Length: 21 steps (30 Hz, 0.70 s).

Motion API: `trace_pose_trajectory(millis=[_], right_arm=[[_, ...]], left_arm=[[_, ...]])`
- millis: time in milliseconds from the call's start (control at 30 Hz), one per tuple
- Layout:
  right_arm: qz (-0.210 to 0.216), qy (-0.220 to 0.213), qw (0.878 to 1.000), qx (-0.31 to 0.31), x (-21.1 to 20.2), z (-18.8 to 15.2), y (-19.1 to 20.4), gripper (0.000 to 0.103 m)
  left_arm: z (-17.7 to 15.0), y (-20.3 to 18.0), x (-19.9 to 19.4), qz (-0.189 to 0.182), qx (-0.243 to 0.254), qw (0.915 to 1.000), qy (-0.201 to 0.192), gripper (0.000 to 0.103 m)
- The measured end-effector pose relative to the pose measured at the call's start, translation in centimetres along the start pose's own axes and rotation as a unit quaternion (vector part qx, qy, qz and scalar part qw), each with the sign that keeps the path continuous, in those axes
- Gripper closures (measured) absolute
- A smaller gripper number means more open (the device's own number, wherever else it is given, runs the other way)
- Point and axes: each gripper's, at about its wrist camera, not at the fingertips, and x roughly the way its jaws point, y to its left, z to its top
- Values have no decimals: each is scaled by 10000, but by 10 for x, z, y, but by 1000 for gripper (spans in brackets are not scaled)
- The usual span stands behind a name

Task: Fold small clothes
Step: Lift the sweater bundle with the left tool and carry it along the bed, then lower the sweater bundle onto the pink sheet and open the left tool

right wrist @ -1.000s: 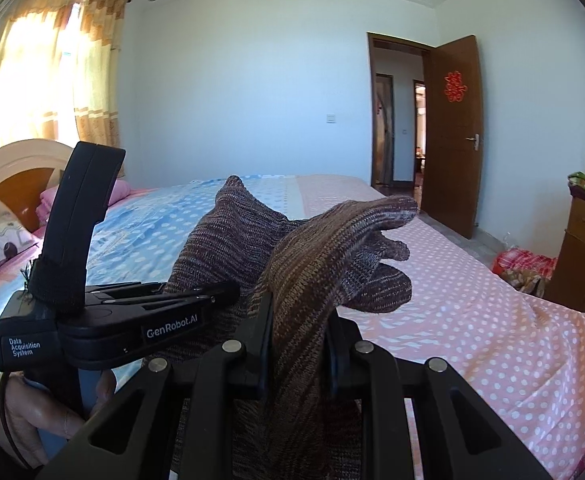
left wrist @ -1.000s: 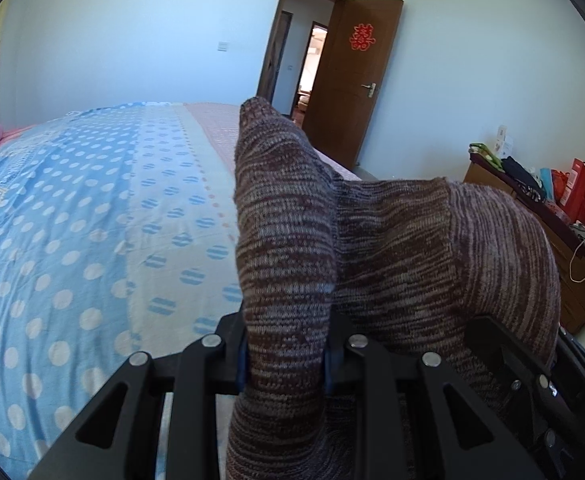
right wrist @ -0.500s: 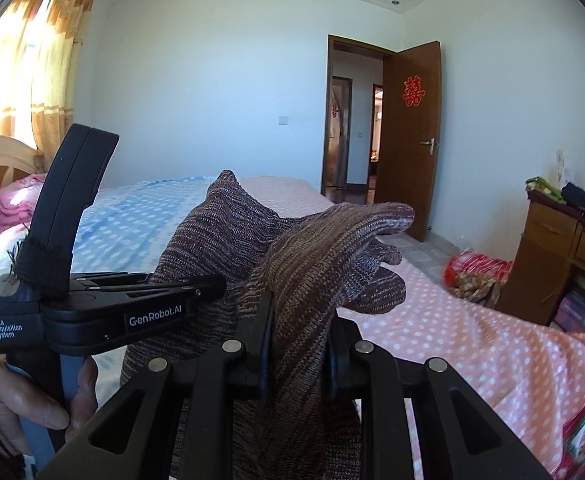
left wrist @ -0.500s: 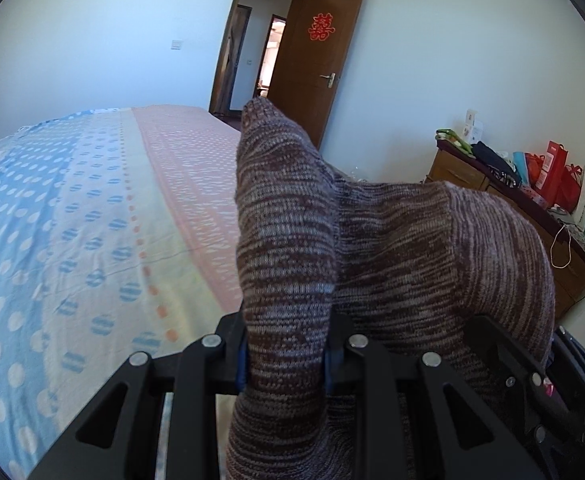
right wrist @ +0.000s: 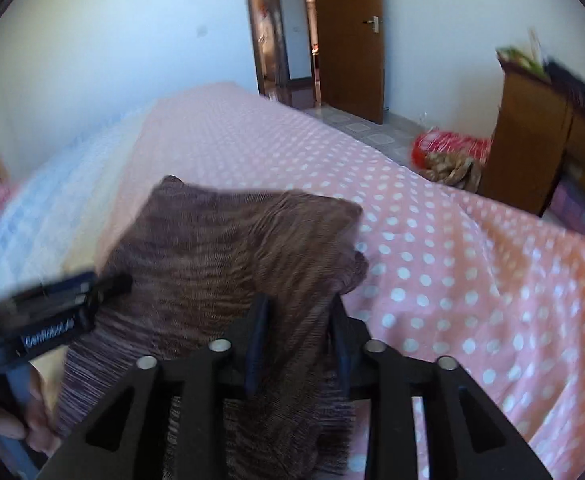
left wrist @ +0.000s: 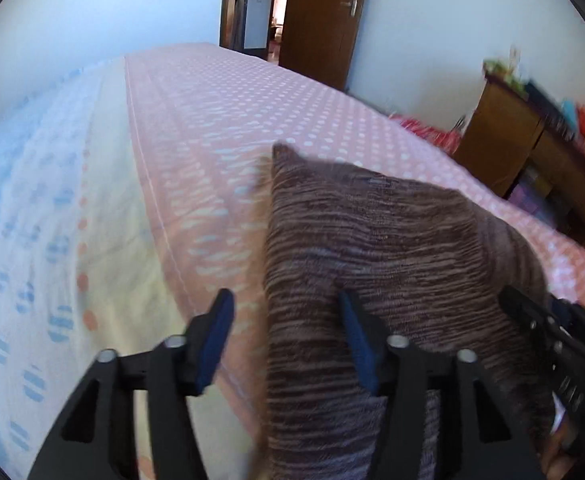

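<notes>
The brown knit garment [right wrist: 220, 264] hangs just above the bed [right wrist: 452, 248]. The left claw [left wrist: 284, 340] is spread wide, the right claw [right wrist: 297, 336] pinches the fabric. Better to lay it flat before releasing.

Ahead of both tools the bed [right wrist: 432, 216] lay broad and flat, its dotted pink cover open to the far edge, with the blue side [left wrist: 20, 208] open to the left as well. The brown knit garment [left wrist: 392, 248] filled the space between the left tool [left wrist: 288, 334] and the right tool [right wrist: 296, 334], blocking any pass there. To the right, a wooden dresser [right wrist: 532, 140] and a red bundle [right wrist: 448, 152] on the floor hemmed in the bedside. The door [right wrist: 348, 40] stood open beyond.
</notes>
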Motion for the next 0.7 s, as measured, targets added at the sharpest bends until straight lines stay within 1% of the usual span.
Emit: trace_pose_trajectory(millis=[33, 67, 133, 167, 200, 267, 300, 367, 400, 433, 467, 500, 533, 567, 600, 633, 667, 700], right_arm=[[144, -57, 9996, 219, -12, -3, -12, 46], [305, -61, 9989, 357, -20, -7, -18, 46], [697, 65, 9957, 602, -38, -21, -30, 46], [806, 142, 9948, 609, -46, -30, -32, 46], [822, 205, 9948, 562, -50, -34, -30, 46], [864, 392, 9950, 311, -56, -52, -22, 46], [884, 475, 9949, 126, -56, -60, -15, 46], [734, 581, 9952, -267, -56, -75, 0, 46], [730, 459, 9956, -364, -61, -74, 3, 46], [735, 441, 9955, -394, -64, -75, 7, 46], [729, 579, 9947, -431, -61, -76, 10, 49], [618, 670, 9945, -513, -57, -78, 15, 56], [520, 632, 9947, -616, -60, -79, 20, 75], [626, 722, 9937, -582, -60, -80, 21, 89], [780, 790, 9928, -439, -60, -82, 19, 90], [833, 792, 9928, -347, -63, -84, 18, 90], [865, 785, 9927, -312, -66, -85, 18, 91], [938, 772, 9923, -244, -71, -86, 16, 92]], left_arm=[[-4, 10, -6, -165, -228, 9996, 7, 30], [-9, 21, -15, -392, -472, 9981, 84, 30], [-20, 36, -32, -788, -782, 9937, 149, 30], [-26, 41, -40, -934, -891, 9916, 122, 30], [-31, 45, -48, -1057, -984, 9895, 85, 29], [-47, 48, -60, -1270, -1064, 9861, 119, 25], [-51, 48, -61, -1336, -1071, 9851, 162, 25], [-64, 42, -60, -1482, -1070, 9826, 320, 25], [-69, 39, -56, -1486, -1037, 9825, 433, 25], [-77, 33, -56, -1404, -973, 9842, 464, 25], [-76, 32, -58, -1307, -901, 9867, 364, 25], [-79, 26, -63, -1202, -787, 9892, 304, 26], [-81, 19, -65, -1096, -637, 9913, 351, 29], [-81, 13, -65, -1010, -537, 9927, 382, 40], [-80, 9, -67, -989, -436, 9933, 414, 51], [-79, 5, -65, -954, -349, 9937, 472, 64], [-80, 2, -69, -804, -264, 9953, 472, 73], [-79, 2, -71, -737, -205, 9959, 491, 78]])
